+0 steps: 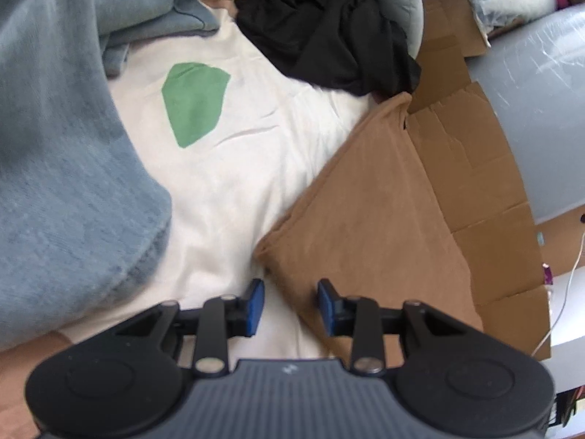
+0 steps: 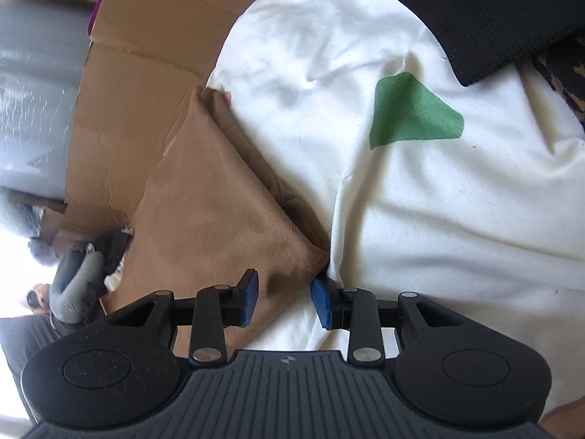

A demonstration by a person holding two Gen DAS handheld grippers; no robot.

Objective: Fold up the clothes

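— Where the white sheet (image 1: 234, 168) spreads out, what lies on it?

— A tan garment (image 1: 365, 219), soft and suede-like, folded into a rough triangle with a pointed corner. It lies at the sheet's edge, partly over flattened brown cardboard (image 1: 475, 197) with creases and torn flaps.

— And the green shape?

— A flat, irregular green patch (image 1: 195, 102) on the sheet, well apart from the tan garment. Past the patch sits a crumpled black garment (image 1: 329, 36); to the sheet's other side, a fuzzy blue fleece (image 1: 65, 168) hangs in heavy folds.

— How do the tongs stand?

— The left gripper (image 1: 290, 305) has its blue pads apart, empty, above the tan garment's near edge where it meets the sheet. The right gripper (image 2: 283, 301) is also spread, holding nothing; its right pad (image 2: 321, 301) sits at the tan garment's corner, where the sheet bunches into a fold. Whether it touches, I cannot tell.
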